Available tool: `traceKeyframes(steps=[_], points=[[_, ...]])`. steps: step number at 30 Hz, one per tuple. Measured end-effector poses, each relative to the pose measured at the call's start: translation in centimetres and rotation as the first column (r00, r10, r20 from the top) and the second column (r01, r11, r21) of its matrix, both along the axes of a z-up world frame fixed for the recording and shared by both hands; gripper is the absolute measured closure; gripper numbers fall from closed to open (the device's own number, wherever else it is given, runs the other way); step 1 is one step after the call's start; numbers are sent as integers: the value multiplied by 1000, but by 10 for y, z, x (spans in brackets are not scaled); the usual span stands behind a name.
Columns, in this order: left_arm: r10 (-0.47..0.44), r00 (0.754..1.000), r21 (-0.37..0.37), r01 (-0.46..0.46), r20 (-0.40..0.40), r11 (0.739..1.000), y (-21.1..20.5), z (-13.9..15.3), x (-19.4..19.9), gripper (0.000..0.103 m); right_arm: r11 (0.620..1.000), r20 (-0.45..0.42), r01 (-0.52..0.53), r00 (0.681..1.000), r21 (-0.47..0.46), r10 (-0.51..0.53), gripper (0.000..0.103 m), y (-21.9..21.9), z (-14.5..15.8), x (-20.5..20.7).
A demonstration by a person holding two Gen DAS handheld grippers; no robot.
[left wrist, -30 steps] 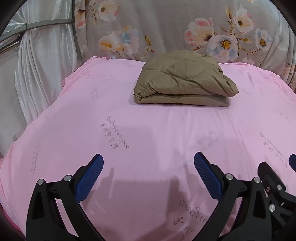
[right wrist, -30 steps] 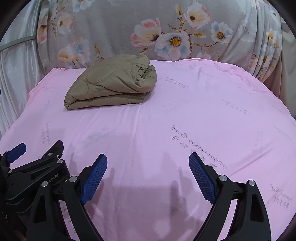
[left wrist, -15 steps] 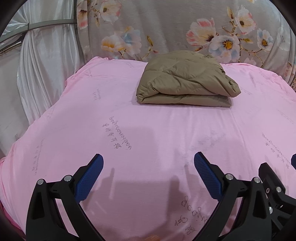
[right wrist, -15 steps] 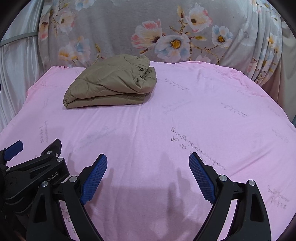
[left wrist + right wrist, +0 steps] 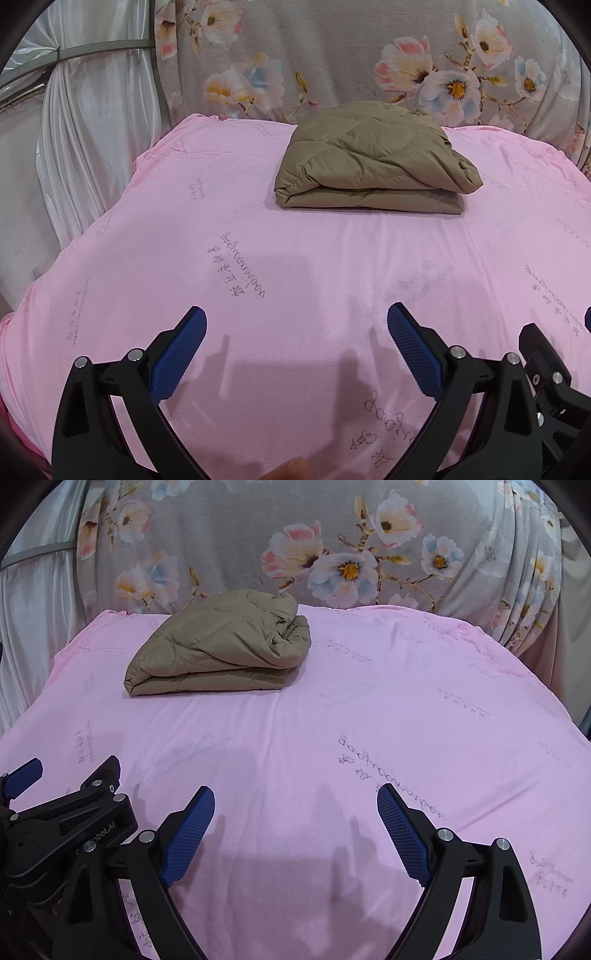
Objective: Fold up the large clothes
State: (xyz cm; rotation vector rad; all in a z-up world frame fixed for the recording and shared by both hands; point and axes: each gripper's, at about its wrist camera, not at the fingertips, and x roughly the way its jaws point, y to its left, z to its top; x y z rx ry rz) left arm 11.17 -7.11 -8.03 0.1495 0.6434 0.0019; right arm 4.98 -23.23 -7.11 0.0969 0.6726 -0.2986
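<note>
The jacket (image 5: 373,162) lies folded at upper centre; both grippers (image 5: 295,354) (image 5: 295,834) are spread, empty. Folding seems finished; next probably only withdrawing.

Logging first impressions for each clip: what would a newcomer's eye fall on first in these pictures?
First the folded tan quilted garment, lying alone on the far part of the pink sheet, close to the grey floral fabric behind. Next, the two blue-padded tools at the near edge: the left tool and the right tool, side by side, both wide open and empty above the sheet.
</note>
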Motion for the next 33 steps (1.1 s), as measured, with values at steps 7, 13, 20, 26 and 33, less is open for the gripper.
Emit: traceKeyframes(steps=[7,13,20,26,33], points=[[-2,1000,-2,2,-3,1000,0,0,0,7,1000,1,-1,1000,-1,1,16,0,0,0],[1,1000,0,-1,-5,1000,-1,-1,0,7,1000,1,-1,1000,0,1,16,-1,0,1],[1,1000,0,-1,-5,1000,-1,-1,0,7,1000,1,-1,1000,-2,1,16,-1,0,0],[0,1000,-1,0,-5,1000,-1,-1,0,7,1000,2,-1,1000,-3,1,16,0,0,0],[-1,1000,-2,1,-6,1000,0,0,0,7,1000,3,0,1000,-6,0,16,2,1,-1]])
